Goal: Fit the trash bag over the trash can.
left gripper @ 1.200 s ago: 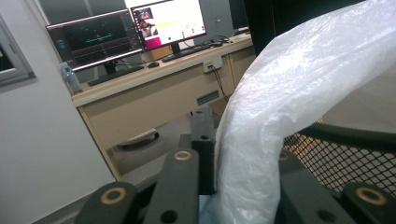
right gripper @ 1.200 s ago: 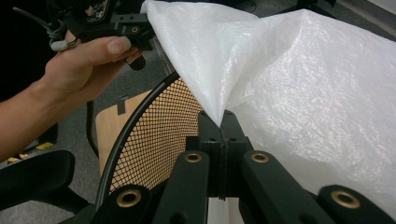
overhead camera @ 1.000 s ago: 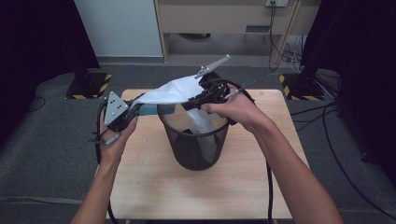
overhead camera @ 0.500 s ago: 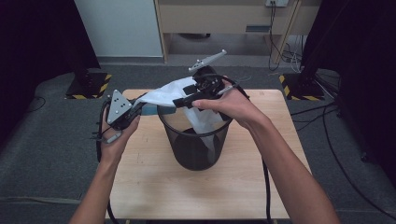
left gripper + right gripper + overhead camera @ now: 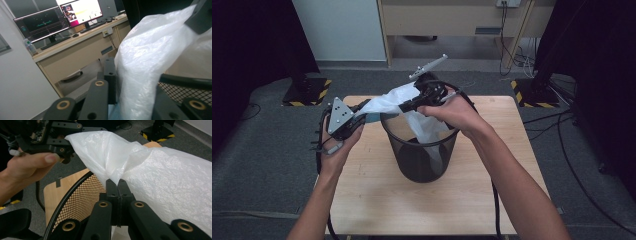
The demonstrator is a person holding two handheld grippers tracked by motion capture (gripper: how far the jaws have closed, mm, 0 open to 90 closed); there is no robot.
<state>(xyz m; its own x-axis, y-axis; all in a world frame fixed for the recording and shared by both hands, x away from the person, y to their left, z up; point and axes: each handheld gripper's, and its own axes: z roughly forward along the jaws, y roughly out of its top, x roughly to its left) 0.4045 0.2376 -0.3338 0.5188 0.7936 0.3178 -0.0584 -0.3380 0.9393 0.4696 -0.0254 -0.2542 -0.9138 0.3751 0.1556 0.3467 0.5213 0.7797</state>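
- Looks like we're mid-way through lining the round black wire-mesh waste bin (image 5: 422, 150) in the middle of the high view with a thin white plastic bag (image 5: 422, 122): the bag hangs partly inside, its mouth lifted above the rim.
- Right gripper (image 5: 117, 185) has just been closing and is clenched on a fold of the bag.
- Left gripper (image 5: 362, 117), at the left of the bin, has been easing open a bit, bag between its jaws; can't tell if it's gripping.
- Both forearms come up from the bottom edge, hands level at the rim.
- Next, I'd guess: spread the mouth and pull it over the rim.
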